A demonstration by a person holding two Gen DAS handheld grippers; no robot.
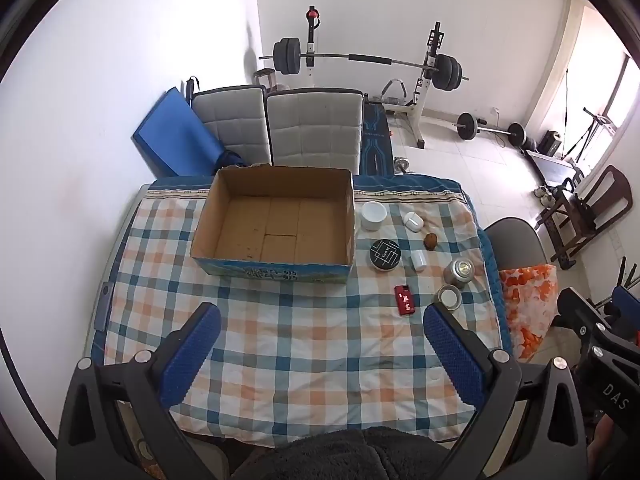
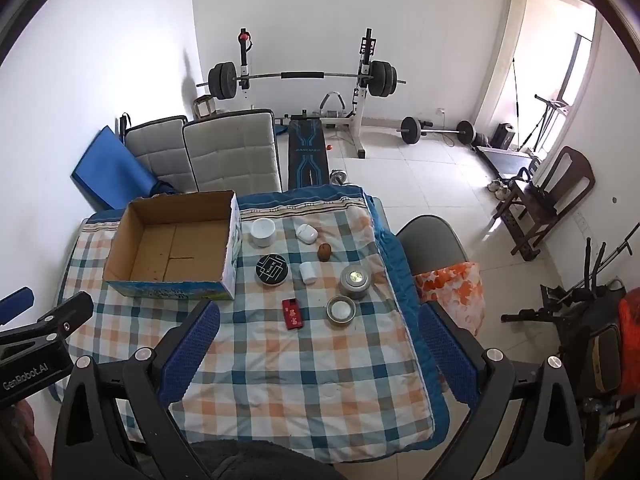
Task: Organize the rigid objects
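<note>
Both grippers, left gripper (image 1: pixel 320 344) and right gripper (image 2: pixel 318 340), are hovering released. I am judging the red lighter (image 2: pixel 292 313) the nearest pick for the cardboard box (image 2: pixel 132 280).

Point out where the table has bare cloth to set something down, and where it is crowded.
Free: the checked cloth in front of the cardboard box, between the box and both open grippers; also the strip left of the box. The box floor is bare too. Crowded: right of the box, around the black round tin, red lighter and silver tins.
</note>
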